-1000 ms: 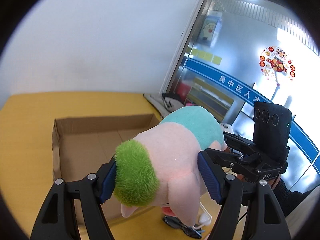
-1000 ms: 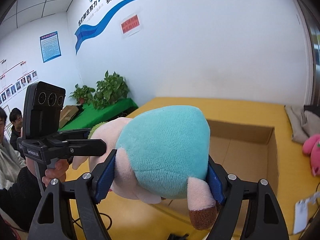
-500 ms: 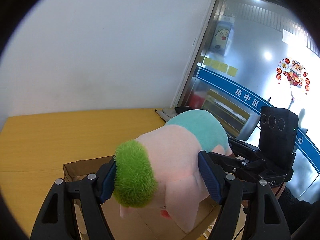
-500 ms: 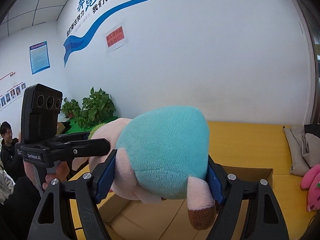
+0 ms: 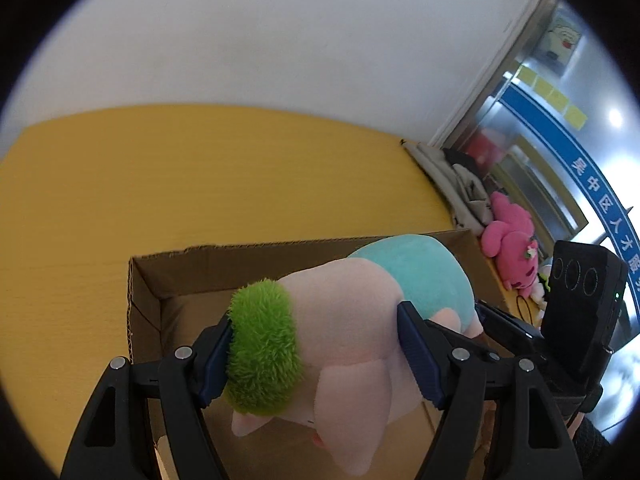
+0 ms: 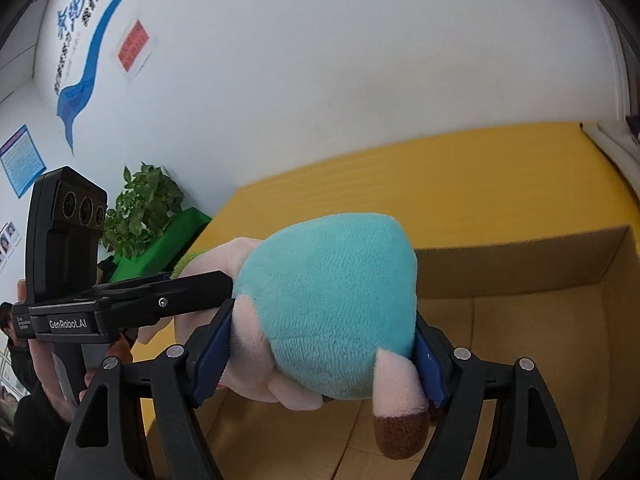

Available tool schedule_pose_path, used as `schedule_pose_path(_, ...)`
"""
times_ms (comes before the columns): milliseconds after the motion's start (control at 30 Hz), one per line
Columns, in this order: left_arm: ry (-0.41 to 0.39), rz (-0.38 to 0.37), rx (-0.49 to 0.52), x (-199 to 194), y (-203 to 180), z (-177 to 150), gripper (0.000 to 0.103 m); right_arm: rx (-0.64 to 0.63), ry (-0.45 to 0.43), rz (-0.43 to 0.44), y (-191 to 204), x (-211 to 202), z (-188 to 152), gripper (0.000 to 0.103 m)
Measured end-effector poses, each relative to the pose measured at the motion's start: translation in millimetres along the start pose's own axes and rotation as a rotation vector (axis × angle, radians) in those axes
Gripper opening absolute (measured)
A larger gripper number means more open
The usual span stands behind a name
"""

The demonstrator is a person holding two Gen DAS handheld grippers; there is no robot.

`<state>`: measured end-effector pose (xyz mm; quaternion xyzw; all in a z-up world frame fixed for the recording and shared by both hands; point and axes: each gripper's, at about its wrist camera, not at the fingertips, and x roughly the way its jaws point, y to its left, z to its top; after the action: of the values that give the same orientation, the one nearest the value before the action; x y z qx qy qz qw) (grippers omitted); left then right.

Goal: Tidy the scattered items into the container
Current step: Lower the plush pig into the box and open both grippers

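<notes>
Plush pig (image 5: 344, 320) lengthwise across box (image 5: 144, 292).

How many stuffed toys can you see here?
2. A big pink-and-teal plush is held over the cardboard box by both grippers; a pink plush lies on the table's right edge. Others may be hidden.

Both views are bright and evenly lit — soft shadows only. Glare blooms on the glass door (image 5: 560, 152) to the right of the left gripper (image 5: 316, 354). Fisheye bending curves the yellow worktop (image 6: 480, 184) beyond the right gripper (image 6: 320, 354) — black vignette rings each frame, edges slightly soft.
</notes>
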<state>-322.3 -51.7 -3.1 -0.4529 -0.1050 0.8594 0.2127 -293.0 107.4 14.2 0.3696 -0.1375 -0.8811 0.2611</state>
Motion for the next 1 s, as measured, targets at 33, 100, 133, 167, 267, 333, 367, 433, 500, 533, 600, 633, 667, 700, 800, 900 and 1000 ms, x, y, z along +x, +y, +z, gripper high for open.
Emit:
schedule_pose_path(33,0.023,0.023,-0.016,11,5,-1,0.074,0.020,0.017,-0.012,-5,12,-4,0.083)
schedule_pose_path(100,0.059,0.065,-0.037,26,10,-2,0.074,0.056,0.043,-0.027,-12,32,-12,0.082)
schedule_pose_path(133,0.076,0.083,-0.047,32,13,-3,0.075,0.074,0.059,-0.033,-16,41,-15,0.082)
schedule_pose_path(167,0.091,0.095,-0.056,38,15,-4,0.075,0.087,0.072,-0.039,-19,48,-17,0.082)
schedule_pose_path(267,0.089,0.106,-0.098,43,21,-5,0.079,0.086,0.085,-0.065,-21,56,-19,0.083)
schedule_pose_path(333,0.084,0.114,-0.121,41,23,-5,0.080,0.078,0.089,-0.084,-20,59,-18,0.090)
schedule_pose_path(367,0.078,0.117,-0.129,39,21,-6,0.080,0.082,0.091,-0.089,-20,60,-18,0.092)
schedule_pose_path(433,0.051,0.123,-0.135,29,21,-8,0.080,0.099,0.092,-0.087,-23,59,-18,0.099)
schedule_pose_path(500,-0.004,0.149,-0.135,12,22,-8,0.078,0.107,0.085,-0.089,-25,54,-16,0.103)
schedule_pose_path(533,-0.041,0.167,-0.136,1,22,-6,0.078,0.092,0.080,-0.098,-24,50,-14,0.103)
schedule_pose_path(600,-0.130,0.192,-0.126,-34,15,-8,0.078,0.045,0.060,-0.124,-15,35,-11,0.103)
schedule_pose_path(633,-0.159,0.194,-0.115,-46,10,-10,0.078,0.022,0.039,-0.140,-10,23,-10,0.103)
schedule_pose_path(667,-0.194,0.192,-0.096,-64,4,-15,0.078,0.002,0.015,-0.151,-6,11,-10,0.103)
schedule_pose_path(700,-0.213,0.191,-0.081,-76,0,-18,0.078,-0.019,-0.011,-0.157,-1,-4,-10,0.103)
schedule_pose_path(800,-0.268,0.205,-0.021,-113,-19,-41,0.078,-0.081,-0.084,-0.187,19,-46,-11,0.103)
schedule_pose_path(900,-0.293,0.215,0.045,-136,-37,-73,0.078,-0.133,-0.144,-0.206,39,-85,-15,0.103)
schedule_pose_path(1000,-0.272,0.209,0.085,-139,-53,-104,0.078,-0.187,-0.205,-0.221,61,-125,-26,0.103)
